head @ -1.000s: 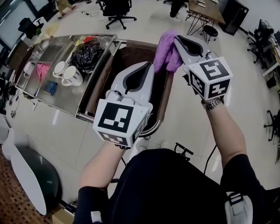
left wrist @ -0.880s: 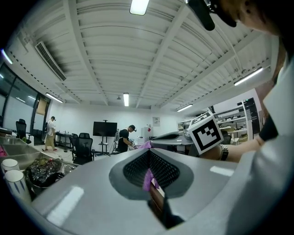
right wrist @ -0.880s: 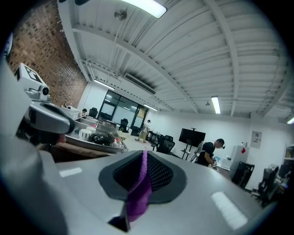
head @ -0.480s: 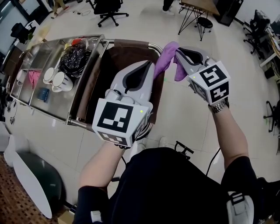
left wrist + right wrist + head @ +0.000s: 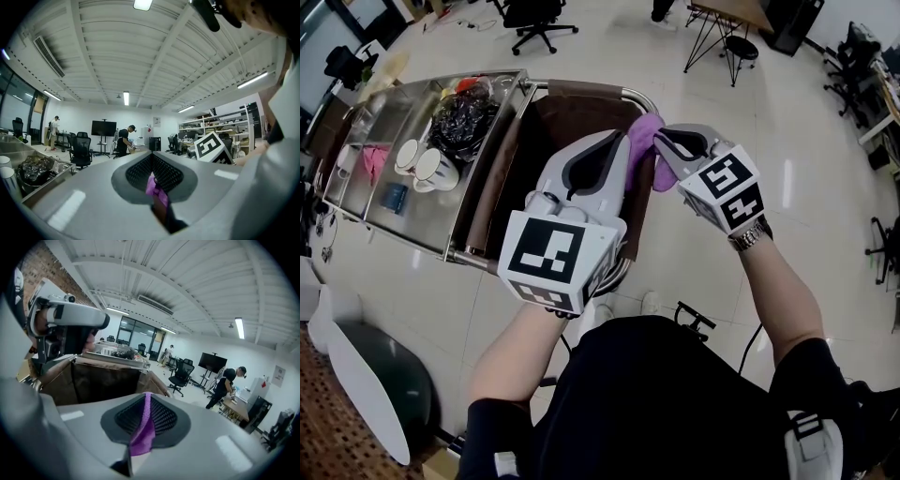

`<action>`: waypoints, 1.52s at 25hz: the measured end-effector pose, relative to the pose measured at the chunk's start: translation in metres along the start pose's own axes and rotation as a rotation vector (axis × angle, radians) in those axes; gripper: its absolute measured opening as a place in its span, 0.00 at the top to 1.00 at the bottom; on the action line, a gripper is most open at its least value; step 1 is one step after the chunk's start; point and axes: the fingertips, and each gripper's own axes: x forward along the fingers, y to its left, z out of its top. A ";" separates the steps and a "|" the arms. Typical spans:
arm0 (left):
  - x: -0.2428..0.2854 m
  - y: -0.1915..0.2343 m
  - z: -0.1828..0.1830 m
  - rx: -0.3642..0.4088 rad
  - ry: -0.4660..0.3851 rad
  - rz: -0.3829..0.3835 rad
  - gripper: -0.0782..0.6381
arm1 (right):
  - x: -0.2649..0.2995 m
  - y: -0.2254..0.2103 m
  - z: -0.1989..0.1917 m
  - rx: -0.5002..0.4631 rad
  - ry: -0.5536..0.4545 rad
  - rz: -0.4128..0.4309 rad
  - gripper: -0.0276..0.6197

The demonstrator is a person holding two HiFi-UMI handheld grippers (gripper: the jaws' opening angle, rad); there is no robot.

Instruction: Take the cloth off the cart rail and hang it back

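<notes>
Both tongs are clenched on one purple cloth (image 5: pixel 646 128) just above centre of the head view. The left gripper (image 5: pixel 619 148) and right gripper (image 5: pixel 666 143) pinch it at separate spots, their tips close together. Each gripper view shows a strip of purple fabric caught between shut jaws. The two-point hold likely keeps the cloth spread so it can drape evenly.

The cloth sits at the upper right corner of the cart rail (image 5: pixel 629 94), beside the brown bag (image 5: pixel 572 122) slung inside it. It cannot be told whether it already rests on the rail. The hanging step looks under way, not finished.

Count: two grippers, one purple cloth and one cart (image 5: pixel 394 230). At the frame's upper left the cart carries two white cups (image 5: pixel 420 164), one black bundle (image 5: pixel 464 117) and one pink rag (image 5: pixel 368 159).
</notes>
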 end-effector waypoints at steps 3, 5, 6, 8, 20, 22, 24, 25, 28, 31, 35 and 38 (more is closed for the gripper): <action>-0.004 0.002 -0.003 -0.002 0.004 0.001 0.89 | 0.008 0.009 -0.017 0.028 0.039 0.013 0.90; -0.007 0.001 -0.002 -0.003 0.004 -0.003 0.89 | 0.009 0.013 -0.021 0.044 0.052 0.017 0.86; -0.009 0.000 -0.001 -0.004 0.003 -0.005 0.89 | 0.009 0.015 -0.021 0.048 0.049 0.015 0.81; -0.013 0.000 0.000 -0.006 0.002 -0.009 0.89 | 0.007 0.016 -0.018 0.055 0.033 0.006 0.76; -0.050 -0.010 0.009 -0.003 -0.015 -0.075 0.89 | -0.031 0.040 0.018 0.100 -0.062 -0.124 0.77; -0.057 -0.014 0.008 -0.005 -0.017 -0.096 0.89 | -0.039 0.046 0.026 0.105 -0.083 -0.150 0.77; -0.062 -0.017 0.005 -0.008 -0.020 -0.110 0.89 | -0.046 0.052 0.032 0.110 -0.104 -0.172 0.80; -0.065 -0.018 0.003 -0.011 -0.021 -0.114 0.89 | -0.049 0.056 0.034 0.113 -0.115 -0.180 0.80; -0.072 -0.021 -0.002 -0.017 -0.025 -0.121 0.89 | -0.058 0.068 0.043 0.112 -0.152 -0.200 0.83; -0.079 -0.031 -0.001 -0.018 -0.029 -0.118 0.89 | -0.075 0.078 0.055 0.104 -0.201 -0.220 0.84; -0.086 -0.051 0.006 -0.020 -0.038 -0.085 0.89 | -0.109 0.089 0.069 0.107 -0.283 -0.229 0.90; -0.095 -0.072 0.005 -0.020 -0.053 -0.062 0.89 | -0.136 0.100 0.076 0.099 -0.339 -0.221 0.95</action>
